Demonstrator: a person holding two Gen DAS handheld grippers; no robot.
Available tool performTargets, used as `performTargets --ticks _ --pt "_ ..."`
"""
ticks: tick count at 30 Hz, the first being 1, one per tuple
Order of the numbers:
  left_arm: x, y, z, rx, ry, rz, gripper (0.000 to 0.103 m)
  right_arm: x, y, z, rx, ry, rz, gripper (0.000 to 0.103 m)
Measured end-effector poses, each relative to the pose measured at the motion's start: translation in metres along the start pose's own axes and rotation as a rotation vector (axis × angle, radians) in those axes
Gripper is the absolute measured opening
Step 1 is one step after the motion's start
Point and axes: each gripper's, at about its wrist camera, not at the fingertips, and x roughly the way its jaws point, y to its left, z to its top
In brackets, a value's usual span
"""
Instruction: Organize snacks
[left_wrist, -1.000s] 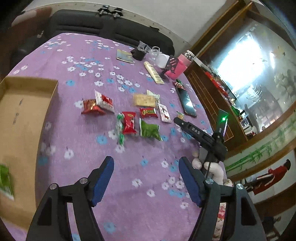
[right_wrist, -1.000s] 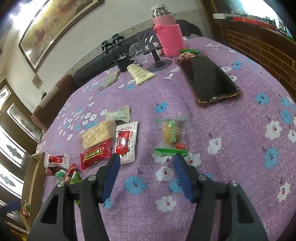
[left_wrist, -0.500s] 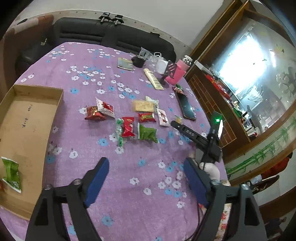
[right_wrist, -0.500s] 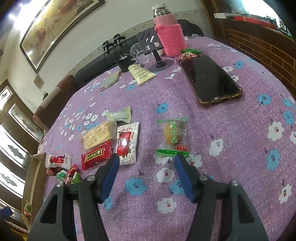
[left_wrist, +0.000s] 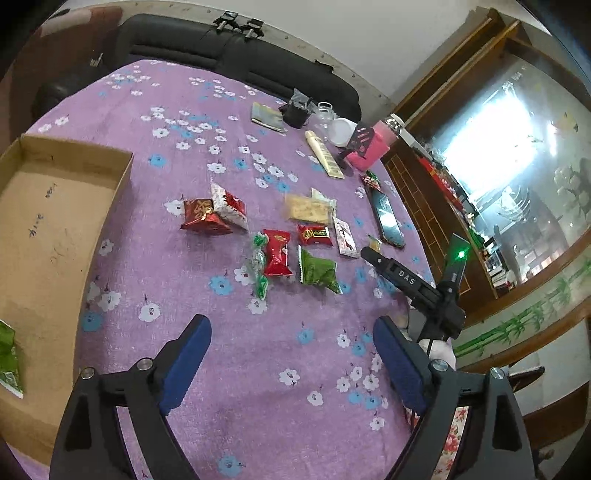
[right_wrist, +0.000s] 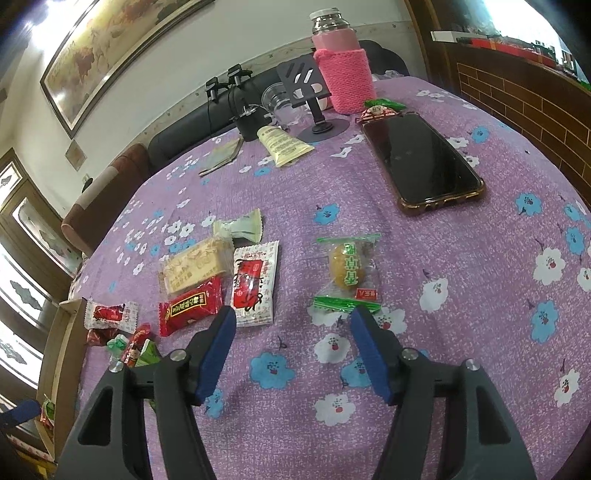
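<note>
Snacks: most of the wrapped packets lie loose on the purple flowered table (left_wrist: 155, 236), in a cluster at its middle; 1 green packet in the box (left_wrist: 9, 358) already sits at the near left, inside the cardboard box (left_wrist: 74, 155).
Cardboard box: stands at the left edge of the table, open-topped, mostly bare, well apart from the cluster.
Left gripper (left_wrist: 291, 363): fingers stand wide apart with only bare cloth between them; they have just been opening, and the view has pulled back from the box toward the middle of the table, which I read as the green packet having just been dropped off.
Right gripper (right_wrist: 291, 350): fingers apart, a little wider than a second ago, nothing between them; it hangs just short of the yellow candy in its clear wrapper (right_wrist: 349, 271), whose near green edge lies just beyond the right fingertip.
Phone (right_wrist: 421, 162): lies to the far right of that candy, not a snack, so I judge it stays put.
Cluster, left view: 2 red packets (left_wrist: 212, 212) lie touching at the left, nearest the box; a red packet beside a green twist (left_wrist: 275, 253) and a green packet (left_wrist: 317, 271) lie nearer the left gripper.
Meaning for the task: 1 snack is stowed and the rest are still out; each hand looks free for its next pick, the right one probably the yellow candy.
</note>
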Motion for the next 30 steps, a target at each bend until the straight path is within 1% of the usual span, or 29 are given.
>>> performTargets --ticks 10,19,24,30 --pt "0.0 0.008 0.001 -0.01 0.002 0.007 0.091 0.0 0.001 0.0 -0.002 0.0 -0.002 0.065" --pt "-0.01 0.005 0.0 0.001 -0.032 0.013 0.091 0.0 0.002 0.0 -0.004 0.0 -0.004 0.065" --pt "-0.013 0.007 -0.001 -0.01 -0.034 0.024 0.091 0.0 0.002 0.0 -0.003 0.0 -0.002 0.065" --pt "-0.019 0.011 -0.004 -0.017 -0.041 0.015 0.091 0.0 0.003 -0.001 -0.005 0.0 -0.004 0.065"
